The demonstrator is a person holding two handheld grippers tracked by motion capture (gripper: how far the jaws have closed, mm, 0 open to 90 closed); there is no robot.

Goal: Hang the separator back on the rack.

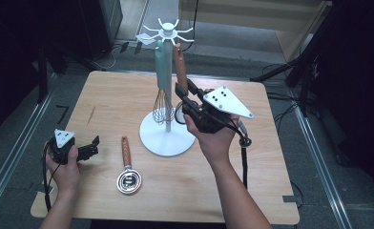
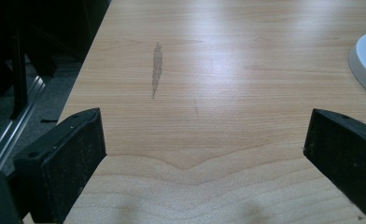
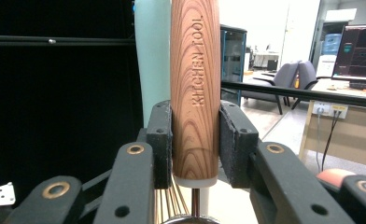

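Table (image 1: 252, 191): light wood, carries all items.
Rack (image 1: 166, 136): white, round base near table centre, hook crown on top.
Whisk (image 1: 161, 81): teal handle, hangs from rack crown, wires just above rack base.
Right gripper (image 1: 181, 98): just right of rack pole, jaws clamped on wooden handle (image 3: 195, 93) of upright utensil beside whisk.
Left gripper (image 1: 95, 145): well left of rack base, low over table, jaws spread wide, nothing between.
Strainer (image 1: 128, 174): wooden handle, lies flat left of rack base, between left gripper and rack.
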